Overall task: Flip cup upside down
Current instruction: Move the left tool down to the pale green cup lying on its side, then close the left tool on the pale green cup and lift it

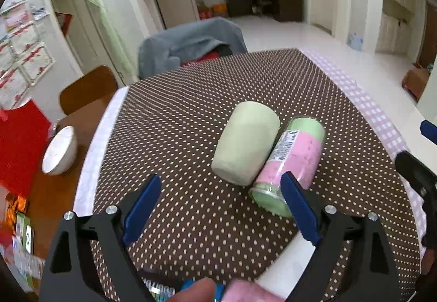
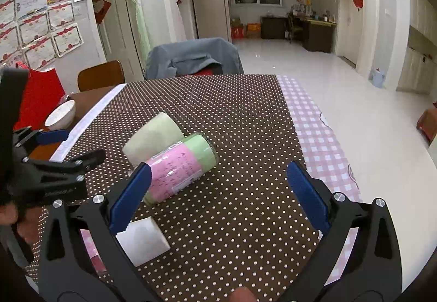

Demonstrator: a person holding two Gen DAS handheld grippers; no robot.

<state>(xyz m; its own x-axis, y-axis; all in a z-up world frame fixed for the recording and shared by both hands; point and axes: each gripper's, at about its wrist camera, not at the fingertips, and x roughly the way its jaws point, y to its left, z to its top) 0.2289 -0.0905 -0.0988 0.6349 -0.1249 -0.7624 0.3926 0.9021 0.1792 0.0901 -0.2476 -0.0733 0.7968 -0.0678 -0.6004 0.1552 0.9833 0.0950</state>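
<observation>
Blue-padded fingers (image 1: 299, 209) of the left gripper (image 1: 221, 206) fill the lower part of the left wrist view, spread wide apart with nothing between them. Its right finger overlaps the lower end of a glass jar (image 1: 292, 165) in the picture; contact cannot be confirmed. At the bottom edge of the same view a fingertip of the holding hand (image 1: 196, 291) shows, blurred.

Right gripper (image 2: 218, 192) likewise stands with its fingers apart and unloaded, low in the right wrist view. Its left finger crosses the near end of the jar in the picture.

Cup (image 1: 245, 142): pale green, lying on its side at centre frame on the brown polka-dot surface (image 1: 191, 110), wider end toward the camera. It lies against the jar, which is also on its side, filled with green and pink contents and bearing a label.

White block (image 2: 142, 240) sits on the surface at lower left of the right wrist view. White bowl (image 1: 58, 151) rests at left frame on bare wood, beyond the cloth edge. Chair draped in grey fabric (image 2: 191, 57) stands at the far end.
</observation>
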